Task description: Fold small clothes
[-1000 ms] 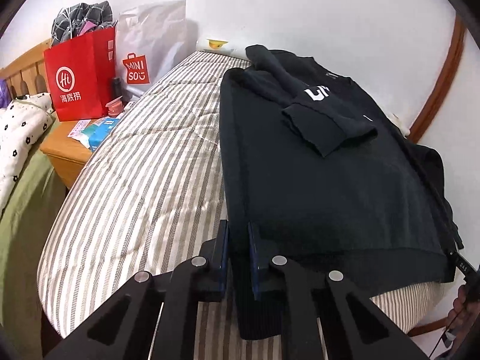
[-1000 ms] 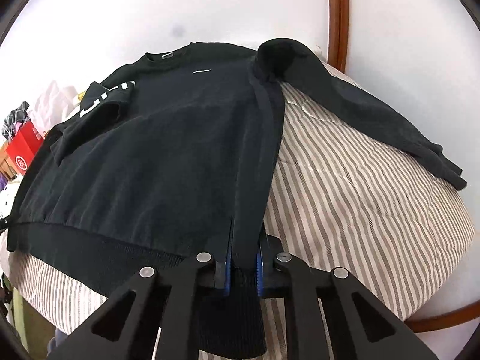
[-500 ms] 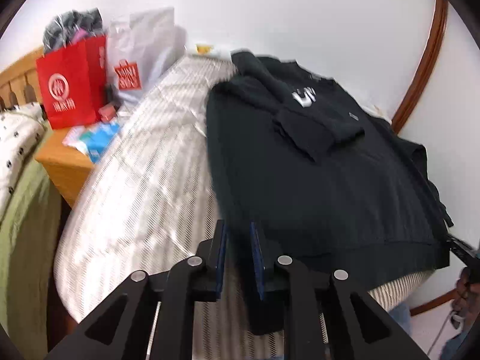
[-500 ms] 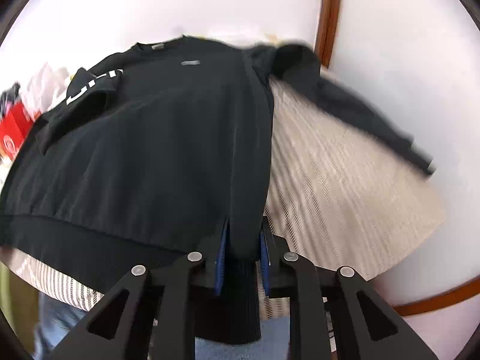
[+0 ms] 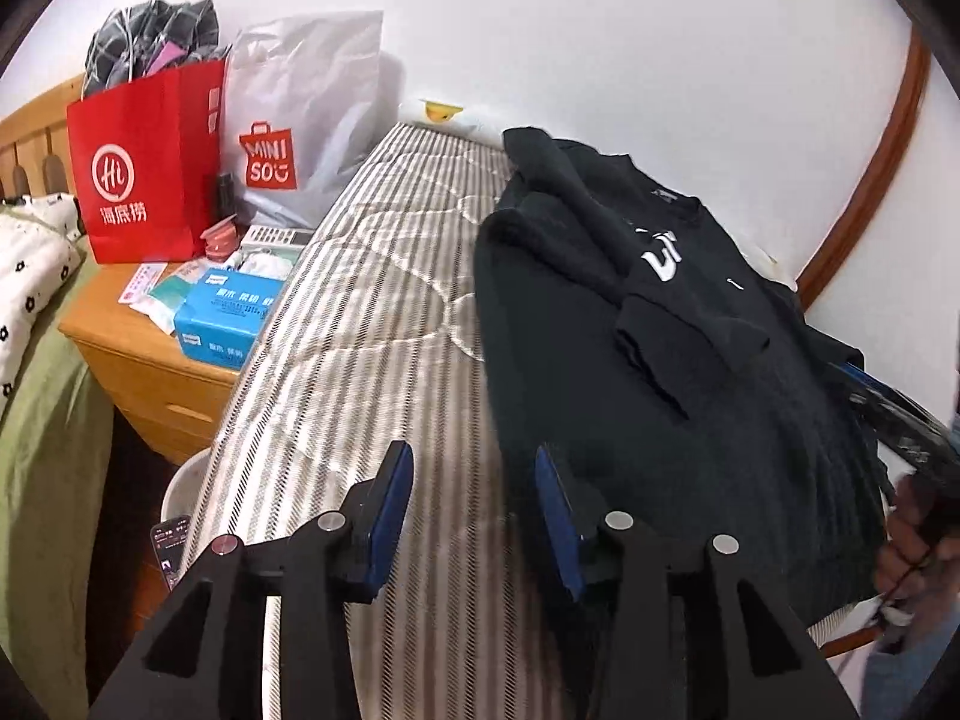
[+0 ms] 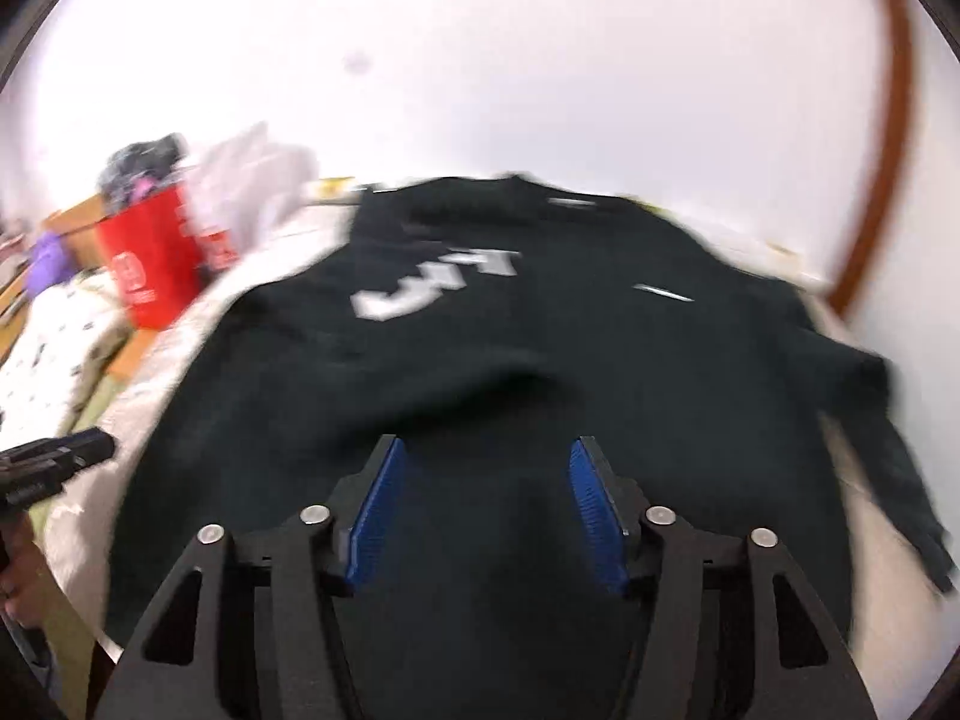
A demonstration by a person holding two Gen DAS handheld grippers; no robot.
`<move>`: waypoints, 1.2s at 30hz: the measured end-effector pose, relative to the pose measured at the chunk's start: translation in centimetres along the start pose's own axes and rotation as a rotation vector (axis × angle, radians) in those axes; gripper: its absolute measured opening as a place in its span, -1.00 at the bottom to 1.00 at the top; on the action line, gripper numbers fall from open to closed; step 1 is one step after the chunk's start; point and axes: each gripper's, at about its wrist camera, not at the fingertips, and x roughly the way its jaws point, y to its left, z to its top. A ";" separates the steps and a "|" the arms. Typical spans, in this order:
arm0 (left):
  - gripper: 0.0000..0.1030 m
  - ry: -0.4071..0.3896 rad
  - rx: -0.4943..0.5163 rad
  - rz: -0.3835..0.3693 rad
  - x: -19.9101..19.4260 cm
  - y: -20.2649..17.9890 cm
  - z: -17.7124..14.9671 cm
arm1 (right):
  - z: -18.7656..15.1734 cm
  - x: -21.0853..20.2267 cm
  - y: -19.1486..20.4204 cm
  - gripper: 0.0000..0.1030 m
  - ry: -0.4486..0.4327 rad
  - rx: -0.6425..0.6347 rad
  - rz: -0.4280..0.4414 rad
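Sweatshirt point(image 5: 690, 372) front and centre, black, spread on the striped bed point(image 5: 372, 324) at roughly 3 o'clock in the left wrist view. Nearest the lens, the left gripper point(image 5: 474, 489) gapes wide with nothing between its blue pads, hovering over bare stripes just beside the sweatshirt's left edge. The right gripper point(image 6: 486, 501) is just as wide open and empty, hanging over the hem point(image 6: 480, 540), though that view is blurred.

Progress check: one sleeve point(image 5: 678, 312) lies folded across the chest, cuff at about 3 o'clock. The other sleeve point(image 6: 888, 480) trails off toward 4 o'clock in the right wrist view, and whether it is properly tucked is unclear through the blur. Neither tool grips any cloth, so I'd call this early to middle: sides partly in, hem-to-collar fold yet to come.

Further out at 10 o'clock, a nightstand point(image 5: 144, 360) with a blue box point(image 5: 225, 315), then a red bag point(image 5: 144, 162) and a white bag point(image 5: 300, 132) against the wall.
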 end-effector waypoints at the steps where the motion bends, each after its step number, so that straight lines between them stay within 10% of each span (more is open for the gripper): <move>1: -0.19 0.012 -0.005 0.003 0.2 0.3 0.1 | 0.7 1.7 1.5 0.22 0.017 -0.021 0.025; 6: -0.19 0.053 0.004 -0.006 0.8 1.3 -0.1 | 0.4 6.5 6.0 0.27 0.096 -0.056 0.111; 13: -0.19 0.061 -0.006 -0.025 1.3 1.5 0.4 | -0.3 9.9 7.8 0.51 0.171 -0.159 0.015; 17: -0.19 0.068 -0.028 -0.022 1.9 0.3 0.7 | 0.1 9.4 7.0 -0.27 0.159 -0.182 0.040; 19: -0.19 0.067 -0.033 -0.012 1.9 -0.2 0.6 | 0.8 8.4 5.3 -0.58 0.138 -0.134 0.053; 27: -0.19 0.075 -0.055 0.087 1.6 -2.6 -0.9 | 3.2 0.2 -7.8 -0.58 -0.083 0.109 0.017; 36: -0.19 0.047 -0.051 0.170 0.8 -4.1 0.0 | -0.1 2.8 -21.4 -0.50 0.036 0.316 -0.169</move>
